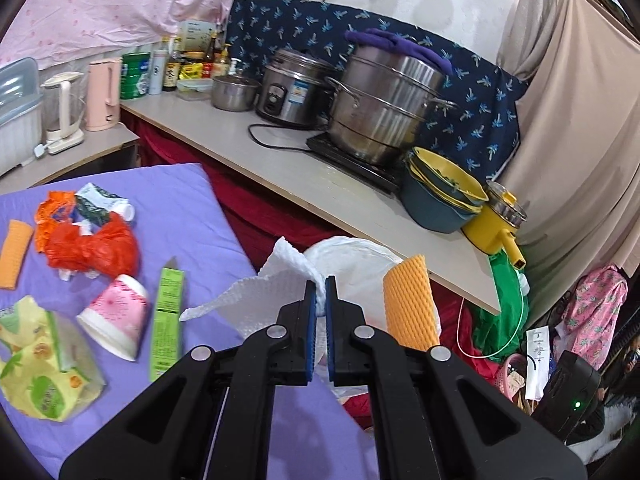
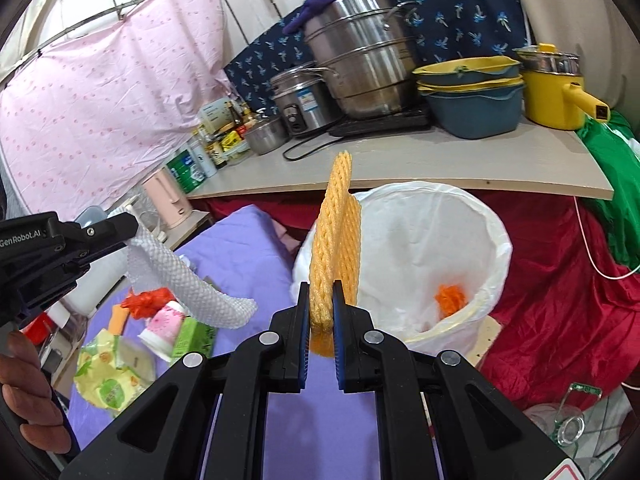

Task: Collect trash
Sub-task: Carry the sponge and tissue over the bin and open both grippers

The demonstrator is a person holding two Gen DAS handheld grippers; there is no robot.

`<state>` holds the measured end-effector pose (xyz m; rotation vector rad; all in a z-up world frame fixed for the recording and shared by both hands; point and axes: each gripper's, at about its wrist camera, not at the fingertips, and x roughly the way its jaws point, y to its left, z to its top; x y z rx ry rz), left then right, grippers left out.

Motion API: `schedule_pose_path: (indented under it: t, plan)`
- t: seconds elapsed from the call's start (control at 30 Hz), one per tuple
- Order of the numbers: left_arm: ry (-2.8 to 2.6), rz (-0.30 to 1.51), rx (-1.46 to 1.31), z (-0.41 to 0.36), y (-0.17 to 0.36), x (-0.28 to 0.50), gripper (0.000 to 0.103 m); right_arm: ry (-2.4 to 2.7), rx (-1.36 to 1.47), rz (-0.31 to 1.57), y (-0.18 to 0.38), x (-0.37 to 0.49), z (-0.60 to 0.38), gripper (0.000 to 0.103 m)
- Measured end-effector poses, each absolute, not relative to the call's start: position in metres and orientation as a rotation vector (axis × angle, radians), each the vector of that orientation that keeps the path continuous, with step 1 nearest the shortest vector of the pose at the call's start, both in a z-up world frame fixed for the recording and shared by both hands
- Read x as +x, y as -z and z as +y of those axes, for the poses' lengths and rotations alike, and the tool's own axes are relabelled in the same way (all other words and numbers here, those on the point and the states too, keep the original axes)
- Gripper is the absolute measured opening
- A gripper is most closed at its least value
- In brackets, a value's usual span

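On the purple mat [image 1: 176, 200] at far left lay loose trash: an orange foam sleeve [image 1: 15, 253], a red plastic bag [image 1: 94, 248], a pink paper cup [image 1: 116, 316] and a green carton [image 1: 168, 312]. The left gripper [image 1: 320, 284] was clamped on a white paper towel [image 1: 256, 292], which stuck out ahead of and left of its tips. Further right, the right gripper [image 2: 321, 292] pinched an orange foam net [image 2: 336, 236] standing upright above its tips, just before the white-lined trash bin [image 2: 492, 248].
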<state>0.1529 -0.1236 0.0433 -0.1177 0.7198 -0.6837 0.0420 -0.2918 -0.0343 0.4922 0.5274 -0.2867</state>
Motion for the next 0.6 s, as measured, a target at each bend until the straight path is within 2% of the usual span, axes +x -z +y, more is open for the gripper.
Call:
schedule_pose_path:
  t: [0.43,0.6]
  plan:
    - [0.764,0.805,-0.076,-0.212,-0.006,0.167,0.004,0.342,0.544,0.618,0.069,0.052,-0.345,0.010]
    - [0.762,0.848,-0.070,-0.230,0.011,0.175,0.004,0.357,0.550,0.635,0.077,0.057,-0.353,0.014]
